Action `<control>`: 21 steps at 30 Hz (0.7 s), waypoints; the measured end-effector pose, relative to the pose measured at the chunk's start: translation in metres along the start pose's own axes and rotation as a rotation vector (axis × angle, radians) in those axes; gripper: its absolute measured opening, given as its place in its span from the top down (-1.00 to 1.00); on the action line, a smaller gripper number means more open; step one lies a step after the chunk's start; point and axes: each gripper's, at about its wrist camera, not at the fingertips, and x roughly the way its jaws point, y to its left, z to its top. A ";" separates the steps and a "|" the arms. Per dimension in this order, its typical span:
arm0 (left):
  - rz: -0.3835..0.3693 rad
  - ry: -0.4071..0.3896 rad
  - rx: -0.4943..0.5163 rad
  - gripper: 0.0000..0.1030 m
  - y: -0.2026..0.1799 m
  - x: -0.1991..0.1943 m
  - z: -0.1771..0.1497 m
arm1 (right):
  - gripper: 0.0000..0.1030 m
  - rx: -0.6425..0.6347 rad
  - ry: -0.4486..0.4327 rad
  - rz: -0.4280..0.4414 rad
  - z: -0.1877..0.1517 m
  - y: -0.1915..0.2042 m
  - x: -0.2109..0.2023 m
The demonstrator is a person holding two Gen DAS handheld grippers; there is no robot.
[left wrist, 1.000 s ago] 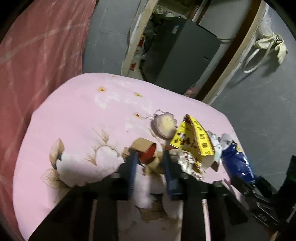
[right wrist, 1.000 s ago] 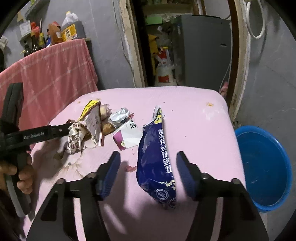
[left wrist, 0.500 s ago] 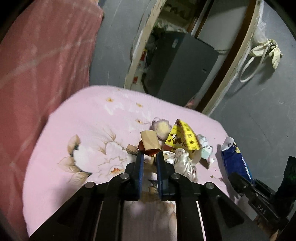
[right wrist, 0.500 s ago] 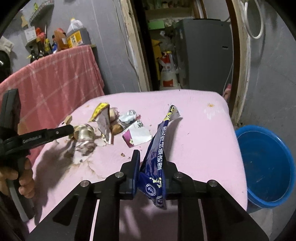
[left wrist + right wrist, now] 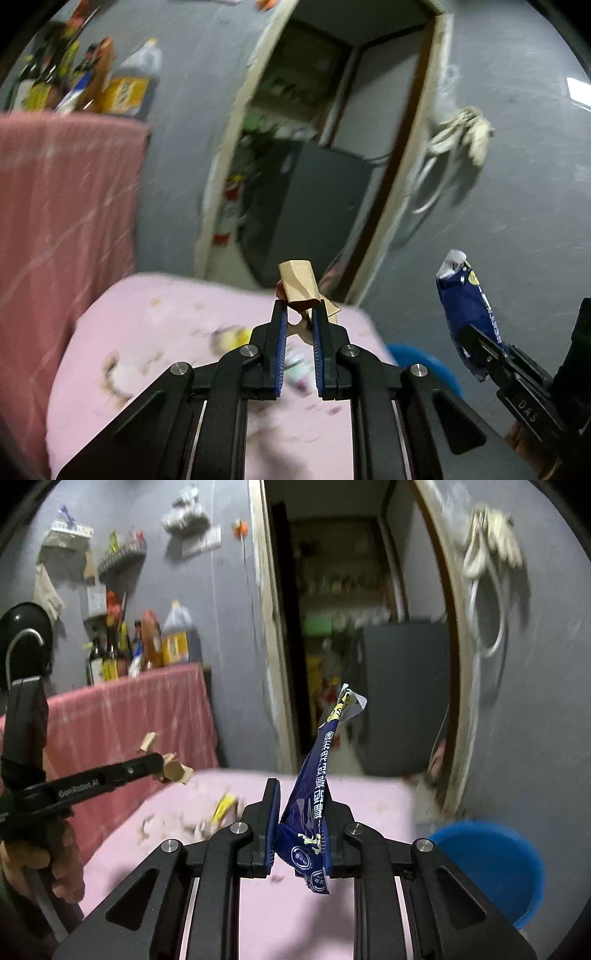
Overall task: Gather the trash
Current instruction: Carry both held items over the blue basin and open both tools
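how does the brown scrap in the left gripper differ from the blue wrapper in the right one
The brown paper scrap is short, crumpled and plain; the blue wrapper is long, glossy and printed. The scrap sits at the left gripper tips; the wrapper runs through the right gripper. Both are clamped, off the table.

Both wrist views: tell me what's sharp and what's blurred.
Left wrist view: tongs and brown paper sharp, pink table and doorway smeared. Right wrist view: tongs and blue wrapper sharp, blue basin and wall blurred.
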 end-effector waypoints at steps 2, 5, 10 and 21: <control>-0.043 -0.037 0.028 0.80 -0.024 0.000 0.009 | 0.68 -0.025 -0.050 -0.030 0.013 -0.007 -0.013; -0.101 -0.076 0.055 0.80 -0.050 0.003 0.023 | 0.68 -0.050 -0.110 -0.076 0.029 -0.020 -0.030; -0.195 -0.109 0.113 0.80 -0.100 0.021 0.036 | 0.68 -0.088 -0.173 -0.168 0.044 -0.049 -0.051; -0.327 -0.033 0.194 0.80 -0.179 0.083 0.017 | 0.68 -0.050 -0.153 -0.326 0.028 -0.124 -0.071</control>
